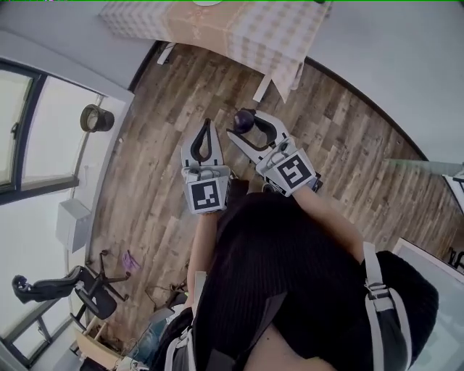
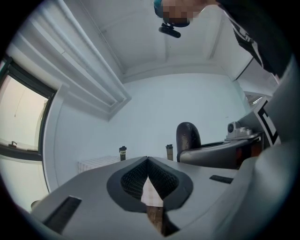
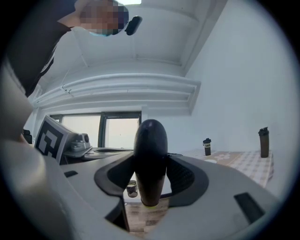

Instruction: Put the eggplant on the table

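A dark purple eggplant [image 1: 244, 119] stands upright between the pads of my right gripper [image 1: 251, 126], which is shut on it; in the right gripper view the eggplant [image 3: 150, 154] fills the middle, stalk end down. My left gripper [image 1: 209, 123] is beside it on the left, shut with nothing in it, its tips touching [image 2: 148, 160]. From the left gripper view the eggplant [image 2: 188, 135] shows at right, held in the other gripper. The table [image 1: 185, 22] with a checked cloth lies ahead, beyond both grippers; it shows again at right in the right gripper view [image 3: 239, 160].
Two dark bottles [image 3: 206, 146] [image 3: 264, 141] stand on the table. Wooden floor [image 1: 152, 188] lies below the grippers. A window wall [image 1: 29, 138] runs along the left, with a round object [image 1: 96, 117] and an office chair [image 1: 80, 286] near it. A white radiator [image 2: 96, 164] lines the far wall.
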`<state>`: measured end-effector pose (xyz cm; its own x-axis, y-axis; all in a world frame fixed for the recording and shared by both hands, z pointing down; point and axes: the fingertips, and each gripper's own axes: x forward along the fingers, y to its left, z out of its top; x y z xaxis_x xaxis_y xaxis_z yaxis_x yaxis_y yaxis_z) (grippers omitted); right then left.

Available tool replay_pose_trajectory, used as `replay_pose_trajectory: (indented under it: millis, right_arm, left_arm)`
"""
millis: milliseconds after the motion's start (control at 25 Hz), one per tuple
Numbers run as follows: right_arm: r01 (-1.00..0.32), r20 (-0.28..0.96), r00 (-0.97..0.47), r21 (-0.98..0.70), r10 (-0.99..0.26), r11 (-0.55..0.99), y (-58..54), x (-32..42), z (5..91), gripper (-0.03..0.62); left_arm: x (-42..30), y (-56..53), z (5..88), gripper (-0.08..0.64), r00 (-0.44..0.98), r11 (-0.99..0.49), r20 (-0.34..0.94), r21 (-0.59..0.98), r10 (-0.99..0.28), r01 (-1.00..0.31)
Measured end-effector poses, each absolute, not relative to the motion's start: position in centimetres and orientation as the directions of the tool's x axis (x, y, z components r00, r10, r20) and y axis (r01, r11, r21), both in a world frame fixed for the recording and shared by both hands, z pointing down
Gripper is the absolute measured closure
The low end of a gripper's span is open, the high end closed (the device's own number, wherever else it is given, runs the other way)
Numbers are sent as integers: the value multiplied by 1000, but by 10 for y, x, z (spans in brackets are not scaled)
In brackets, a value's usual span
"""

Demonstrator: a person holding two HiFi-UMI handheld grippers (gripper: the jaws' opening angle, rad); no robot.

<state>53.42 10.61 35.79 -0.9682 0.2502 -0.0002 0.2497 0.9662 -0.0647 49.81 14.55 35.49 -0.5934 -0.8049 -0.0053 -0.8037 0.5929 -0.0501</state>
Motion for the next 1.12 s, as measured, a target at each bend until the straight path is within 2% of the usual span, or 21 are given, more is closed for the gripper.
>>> replay_pose_trajectory:
  millis: [360, 840, 1120]
  right_arm:
    - [185, 9, -983, -33, 185, 982, 109, 451, 347, 373]
    - [117, 27, -993, -35, 118, 993, 81, 357, 360, 373]
    - [89, 21, -996, -85, 91, 992, 37, 275, 382, 373]
  left_arm:
    - [426, 158, 338, 571, -519, 520, -34, -78, -854, -851]
    - [330, 159, 355, 571, -513, 513, -15, -48, -858, -857]
    - [254, 132, 373, 571, -513, 510, 20, -82, -858, -856]
